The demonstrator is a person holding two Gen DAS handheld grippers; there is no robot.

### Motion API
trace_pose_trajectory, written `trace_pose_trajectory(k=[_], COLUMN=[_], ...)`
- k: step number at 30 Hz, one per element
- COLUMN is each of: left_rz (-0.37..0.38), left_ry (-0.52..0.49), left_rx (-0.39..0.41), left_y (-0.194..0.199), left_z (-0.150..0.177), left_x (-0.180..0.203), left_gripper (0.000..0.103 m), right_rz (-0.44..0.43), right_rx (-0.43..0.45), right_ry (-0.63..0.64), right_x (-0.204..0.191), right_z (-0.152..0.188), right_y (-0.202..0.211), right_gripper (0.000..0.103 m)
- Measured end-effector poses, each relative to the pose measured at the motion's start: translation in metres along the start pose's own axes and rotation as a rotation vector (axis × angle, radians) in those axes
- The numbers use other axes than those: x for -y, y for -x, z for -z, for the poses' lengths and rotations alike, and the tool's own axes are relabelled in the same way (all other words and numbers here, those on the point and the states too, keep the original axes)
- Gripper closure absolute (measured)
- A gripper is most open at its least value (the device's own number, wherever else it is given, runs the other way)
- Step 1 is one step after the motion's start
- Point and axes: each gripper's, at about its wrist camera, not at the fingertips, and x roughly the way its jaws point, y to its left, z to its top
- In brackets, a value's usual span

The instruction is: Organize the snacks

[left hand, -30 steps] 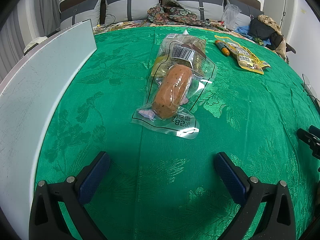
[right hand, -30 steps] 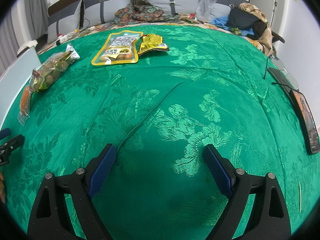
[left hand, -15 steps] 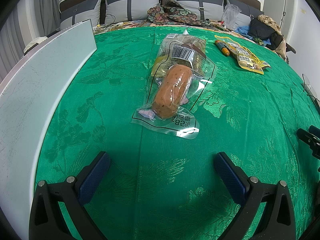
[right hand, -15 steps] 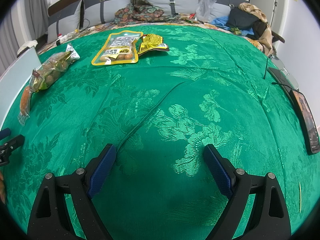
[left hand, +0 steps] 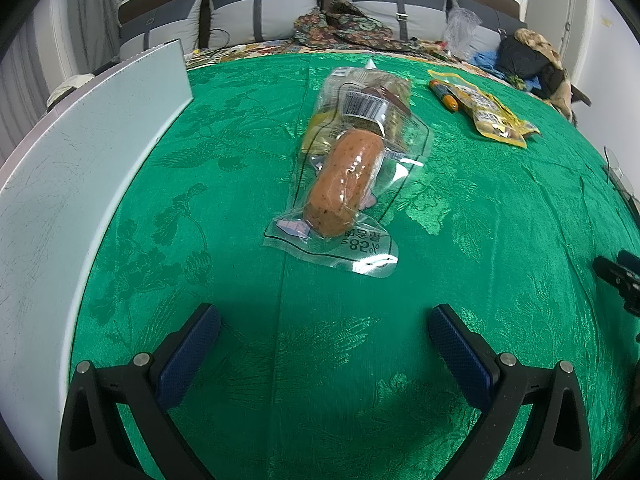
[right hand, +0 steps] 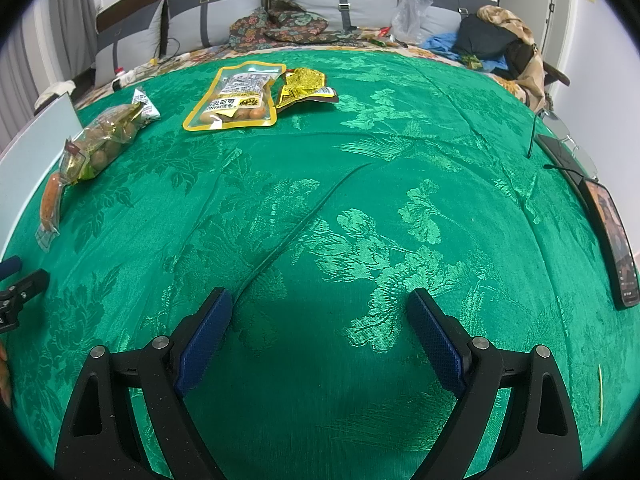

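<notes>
A sausage in a clear pouch [left hand: 346, 184] lies on the green cloth straight ahead of my left gripper [left hand: 324, 322], which is open and empty a short way in front of it. Behind the sausage rests a clear bag of brown snacks [left hand: 370, 100]. A yellow pouch [left hand: 490, 114] and a small orange stick [left hand: 443, 96] lie at the far right. In the right wrist view my right gripper [right hand: 320, 310] is open over bare cloth. The yellow-edged pouch [right hand: 236, 98] and a yellow wrapper [right hand: 302, 84] lie far ahead, the snack bag [right hand: 100, 142] and sausage [right hand: 50, 198] at left.
A white board [left hand: 80, 160] stands along the left edge of the green cloth [right hand: 360, 208]. A phone [right hand: 614, 236] and cables lie at the right edge. Pillows, clothes and bags [right hand: 486, 38] sit behind. The other gripper's tip [left hand: 618, 276] shows at the right.
</notes>
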Motion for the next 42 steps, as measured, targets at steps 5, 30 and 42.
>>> trace_pose_trajectory(k=[5, 30, 42], left_rz=[0.100, 0.116, 0.058], left_ry=[-0.011, 0.035, 0.158], left_rx=[-0.034, -0.139, -0.075], left_y=[0.007, 0.008, 0.016], left_z=[-0.025, -0.030, -0.003], left_x=[0.002, -0.021, -0.044], left_gripper=[0.000, 0.055, 0.027], right_rz=[0.000, 0.000, -0.001], right_rx=[0.000, 0.000, 0.000], right_ry=[0.000, -0.001, -0.001], right_x=[0.000, -0.001, -0.001], right_z=[0.000, 0.000, 0.000], right_y=[0.000, 0.000, 0.000], right_gripper=[0.011, 0.011, 0.011])
